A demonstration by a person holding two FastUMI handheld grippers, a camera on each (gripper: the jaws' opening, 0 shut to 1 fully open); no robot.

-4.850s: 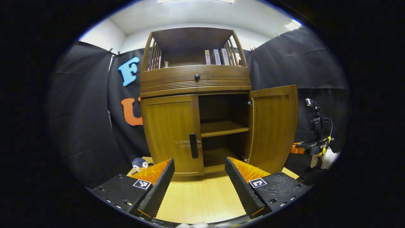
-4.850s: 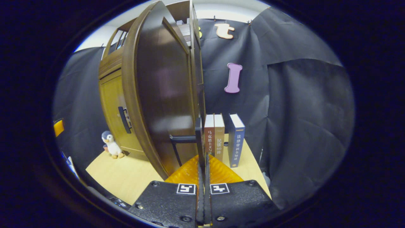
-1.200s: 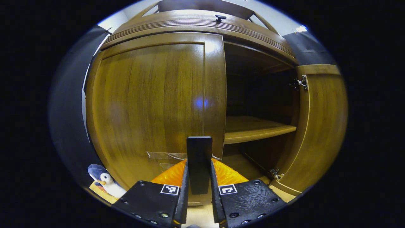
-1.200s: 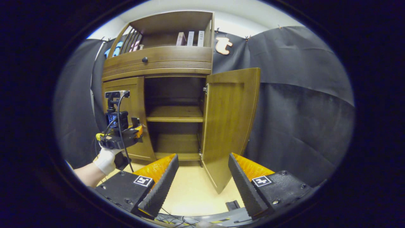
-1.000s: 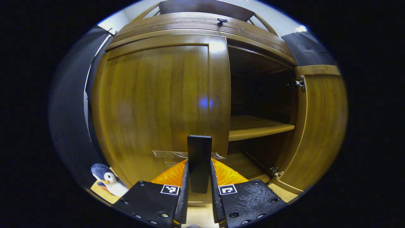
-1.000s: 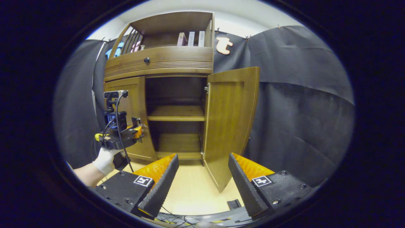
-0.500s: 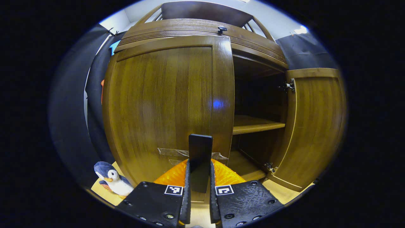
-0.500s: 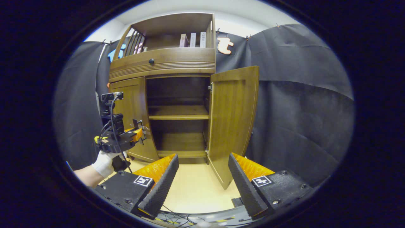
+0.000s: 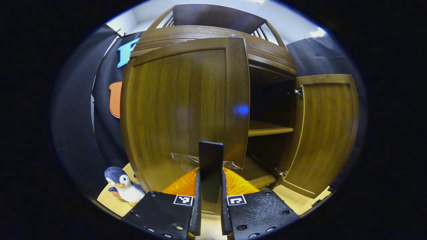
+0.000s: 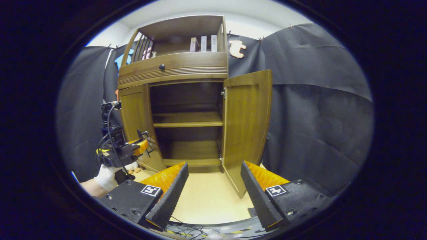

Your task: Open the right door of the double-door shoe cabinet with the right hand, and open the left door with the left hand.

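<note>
Right door (image 10: 246,128) stood wide open; we had the right gripper (image 10: 213,196) backed off, jaws spread and empty. We had the left gripper (image 9: 210,213) clamped on the left door's handle (image 9: 210,166), left door (image 9: 181,113) partly swung out. Judged about three-quarters done; left door needed more swing.

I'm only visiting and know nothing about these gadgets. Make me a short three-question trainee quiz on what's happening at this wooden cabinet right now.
1. True or false: the brown wooden right door stands wide open.
2. What does the left gripper clamp? A) the black bar handle of the wooden left door; B) the round black drawer knob; C) the grey-and-white plush penguin.
3. Fill in: the right gripper is ___, holding nothing.

Key: 1 true; 2 A; 3 open.
</note>
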